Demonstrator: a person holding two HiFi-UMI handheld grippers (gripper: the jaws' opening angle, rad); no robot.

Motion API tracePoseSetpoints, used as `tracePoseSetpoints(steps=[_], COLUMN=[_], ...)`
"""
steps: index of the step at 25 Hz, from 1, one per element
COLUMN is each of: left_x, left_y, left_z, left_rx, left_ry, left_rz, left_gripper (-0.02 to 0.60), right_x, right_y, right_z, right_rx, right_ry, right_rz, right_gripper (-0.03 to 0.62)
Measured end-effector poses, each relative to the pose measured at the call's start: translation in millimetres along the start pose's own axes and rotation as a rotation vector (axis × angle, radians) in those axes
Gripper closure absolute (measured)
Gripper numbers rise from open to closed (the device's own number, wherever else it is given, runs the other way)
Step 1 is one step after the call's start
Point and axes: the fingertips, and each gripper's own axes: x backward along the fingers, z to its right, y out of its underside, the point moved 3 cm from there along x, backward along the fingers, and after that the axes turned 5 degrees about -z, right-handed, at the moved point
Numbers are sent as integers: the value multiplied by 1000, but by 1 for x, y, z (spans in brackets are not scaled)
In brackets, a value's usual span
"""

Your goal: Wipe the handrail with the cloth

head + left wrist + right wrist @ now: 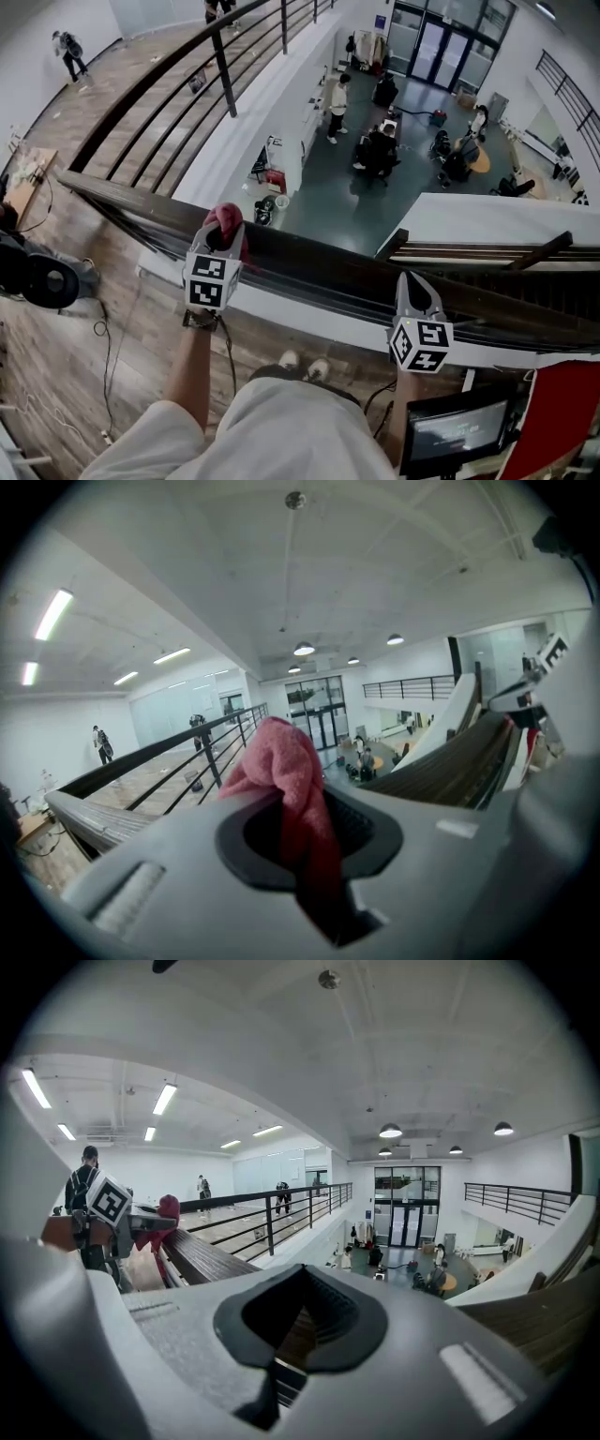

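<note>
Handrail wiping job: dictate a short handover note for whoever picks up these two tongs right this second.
Left tongs: shut on the red cloth, which is held at the top of the wooden handrail.
Right tongs: shut, nothing in them, over the handrail further right.
Done: cloth gripped and brought to the rail; how much is wiped cannot be told.
Left: draw the cloth along the rail, probably toward the right tongs.

Mezzanine edge, seen from above. Wooden floor (131,347) with a loose cable (106,366) and a round black device (42,279) at left. Lit screen (453,433) beside a red panel (558,412) at lower right. Below: a standing person (337,105), a seated group (378,148), a round table (480,161) and glass doors (441,47). Overhead: ceiling lamps (391,1132).
</note>
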Motion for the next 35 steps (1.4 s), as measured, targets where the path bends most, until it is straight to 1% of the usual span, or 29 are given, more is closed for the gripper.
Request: tracePoseSetpoints(steps=[5,8,11,16,18,21,23,28,35], left_x=[-2,0,2,0,-1,-4,-5,-7,-11], left_y=[-2,-2,-6,-9,-10,-8,-6,-4,-12], left_z=[8,10,14,20,21,18,16,18,46], left_rx=[-29,-44,-54,-55,-55,-57,-50,-26,-41], left_ry=[18,46,67,101,105,95,86,58,34], left_rz=[7,5,13,2,-2,-13,-22,-18,-32], left_gripper=[514,514,514,514,514,514,514,514,514], right_x=[1,0,3,4,4,4,6,12,26], right_y=[2,2,2,3,3,3,5,8,8], right_z=[5,7,10,14,16,17,20,31,61], right_rx=[22,23,47,56,42,-15,-33,-26,-23], right_ry=[76,105,146,175,175,156,144,111,97], right_rz=[-22,-37,-41,-45,-33,-2,7,15,26], right_gripper=[592,592,592,592,592,592,592,592,592])
